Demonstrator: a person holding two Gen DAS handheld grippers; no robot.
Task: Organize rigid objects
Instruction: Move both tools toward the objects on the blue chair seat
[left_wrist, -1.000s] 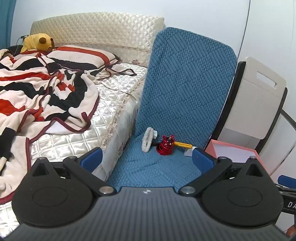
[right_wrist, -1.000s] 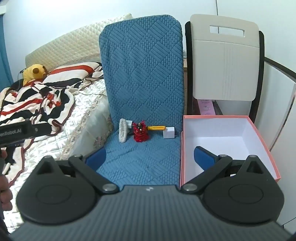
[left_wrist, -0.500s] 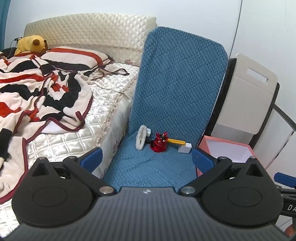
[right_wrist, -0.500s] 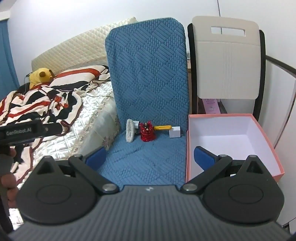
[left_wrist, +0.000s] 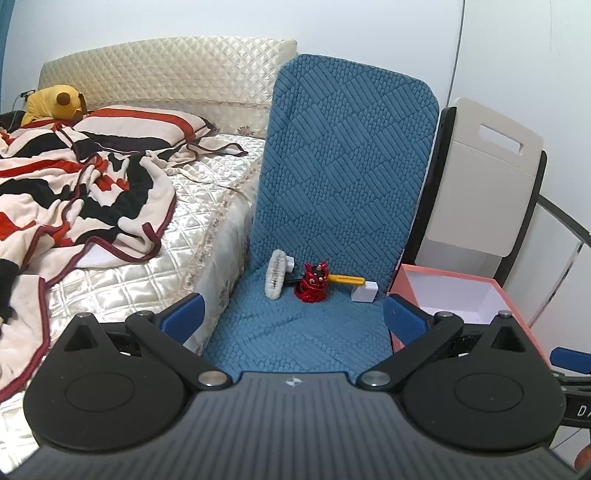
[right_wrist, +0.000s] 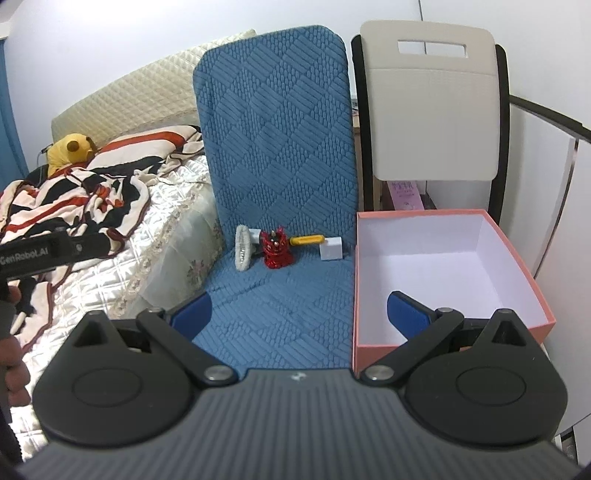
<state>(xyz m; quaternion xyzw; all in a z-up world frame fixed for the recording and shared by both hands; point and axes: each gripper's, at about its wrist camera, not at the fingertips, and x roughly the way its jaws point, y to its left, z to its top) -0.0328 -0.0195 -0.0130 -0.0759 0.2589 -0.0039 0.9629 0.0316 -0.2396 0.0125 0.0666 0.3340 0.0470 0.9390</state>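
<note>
Beside the bed (left_wrist: 122, 280), a blue chair (right_wrist: 280, 295) fills your view. Both your left hand-held gripper (left_wrist: 291, 319) and right hand-held gripper (right_wrist: 299, 314) are spread wide, empty. Ahead of them sit a white brush (right_wrist: 243, 248), red figurine (right_wrist: 275, 248), yellow tool (right_wrist: 306, 240) and white block (right_wrist: 331, 249); the pink box (right_wrist: 517, 273) lies to their right.

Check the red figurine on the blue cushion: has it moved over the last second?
No. The red figurine sits between the white brush and the white block as before, same spot against the cushion's backrest. Only the cameras shifted.
</note>
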